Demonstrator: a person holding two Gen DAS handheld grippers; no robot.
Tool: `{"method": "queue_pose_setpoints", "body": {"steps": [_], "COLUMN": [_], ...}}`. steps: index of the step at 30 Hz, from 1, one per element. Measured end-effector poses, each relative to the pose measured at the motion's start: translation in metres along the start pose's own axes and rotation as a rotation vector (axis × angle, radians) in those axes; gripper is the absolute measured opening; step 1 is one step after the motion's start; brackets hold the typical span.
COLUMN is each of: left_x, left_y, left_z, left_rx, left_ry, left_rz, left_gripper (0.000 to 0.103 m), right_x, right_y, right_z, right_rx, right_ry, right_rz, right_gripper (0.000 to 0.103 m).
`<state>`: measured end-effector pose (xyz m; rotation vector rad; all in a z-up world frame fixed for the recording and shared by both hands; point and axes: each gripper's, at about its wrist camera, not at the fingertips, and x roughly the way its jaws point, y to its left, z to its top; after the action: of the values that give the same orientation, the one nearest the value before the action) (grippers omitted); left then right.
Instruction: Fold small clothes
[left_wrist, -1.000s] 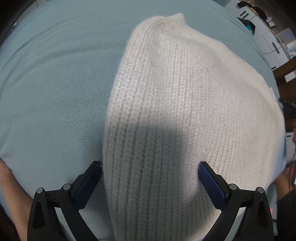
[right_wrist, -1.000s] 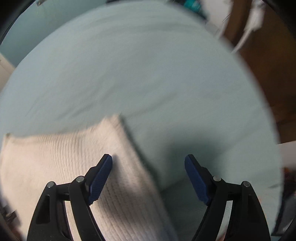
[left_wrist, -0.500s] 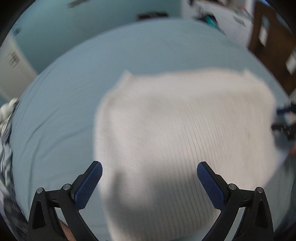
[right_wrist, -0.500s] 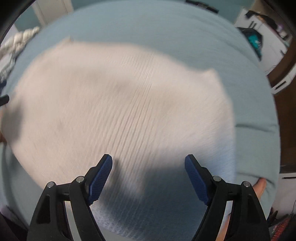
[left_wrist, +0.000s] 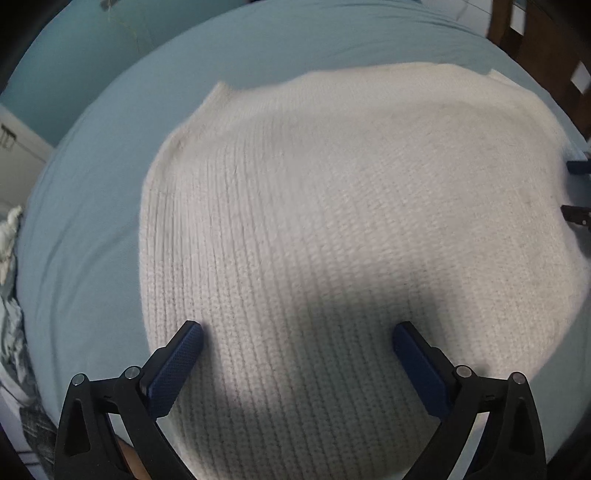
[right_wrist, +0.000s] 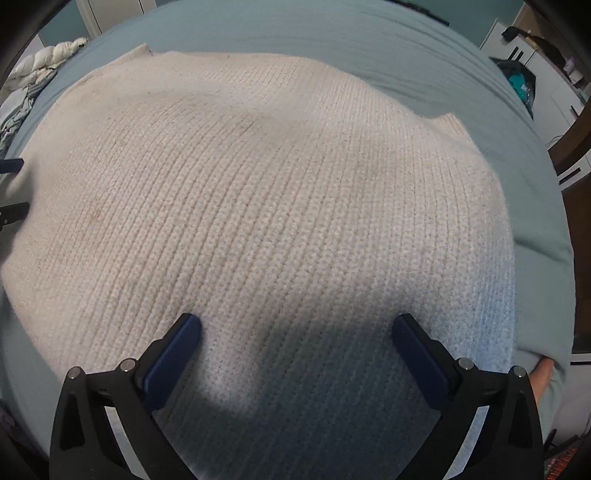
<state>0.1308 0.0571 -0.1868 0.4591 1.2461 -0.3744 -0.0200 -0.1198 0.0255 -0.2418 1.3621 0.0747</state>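
A second earlier the right wrist view showed only one corner of the cream knit garment (right_wrist: 266, 206) under its left finger, with bare bedding ahead; now the garment fills the view beneath and ahead of the right gripper (right_wrist: 296, 334). In the left wrist view the garment earlier ran as a narrow mound away from the gripper; now it lies spread broad across the light blue bed cover (left_wrist: 92, 192), directly below and ahead of the left gripper (left_wrist: 297, 341).

Right gripper: jaws opening, at their widest, nothing pinched between the blue pads (right_wrist: 173, 354); the knit lies under the gap. Whether the fingertips rest on the fabric cannot be told.

Left gripper: jaws spread wide, holding nothing, the garment below them.

The right gripper's fingertips show at the right edge of the left view (left_wrist: 578, 192), at the garment's far side.
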Motion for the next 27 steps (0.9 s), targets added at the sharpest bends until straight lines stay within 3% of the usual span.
{"method": "queue_pose_setpoints", "body": {"steps": [2, 4, 6, 8, 10, 12, 15, 20, 24, 27], "left_x": [-0.016, -0.021, -0.013, 0.002, 0.012, 0.014, 0.012, -0.010, -0.048, -0.076], "left_y": [-0.011, -0.023, -0.033, -0.034, -0.027, -0.016, -0.014, -0.032, -0.027, -0.024], "left_z": [-0.002, -0.002, -0.005, -0.007, -0.008, -0.010, -0.009, 0.013, 0.020, 0.021], "left_rx": [0.048, 0.096, 0.137, 0.147, 0.105, 0.061, 0.084, 0.080, 0.017, -0.048], "left_ry": [-0.068, -0.094, -0.060, -0.012, 0.014, 0.021, 0.037, 0.070, 0.057, 0.017], "left_rz": [-0.022, -0.053, -0.061, -0.030, -0.061, -0.095, -0.072, -0.004, 0.031, 0.069], "left_gripper": [0.103, 0.103, 0.103, 0.103, 0.103, 0.103, 0.103, 0.103, 0.103, 0.103], "right_x": [-0.014, -0.030, -0.034, -0.018, 0.007, 0.020, 0.024, 0.012, -0.024, -0.061], "right_y": [0.008, 0.010, 0.024, 0.042, 0.049, 0.049, 0.055, 0.061, 0.067, 0.075], "right_z": [0.006, 0.002, -0.004, -0.011, -0.020, -0.027, -0.034, -0.023, -0.029, -0.030], "right_rx": [-0.004, -0.013, -0.085, -0.168, -0.190, -0.156, -0.140, -0.114, -0.053, 0.036], "right_ry": [-0.001, -0.079, -0.101, -0.056, 0.024, 0.009, -0.009, 0.075, 0.079, 0.063], "right_rz": [0.046, 0.078, 0.059, 0.027, 0.012, 0.040, 0.039, -0.004, -0.047, -0.029], "right_gripper": [0.102, 0.102, 0.102, 0.102, 0.102, 0.102, 0.102, 0.102, 0.102, 0.102]}}
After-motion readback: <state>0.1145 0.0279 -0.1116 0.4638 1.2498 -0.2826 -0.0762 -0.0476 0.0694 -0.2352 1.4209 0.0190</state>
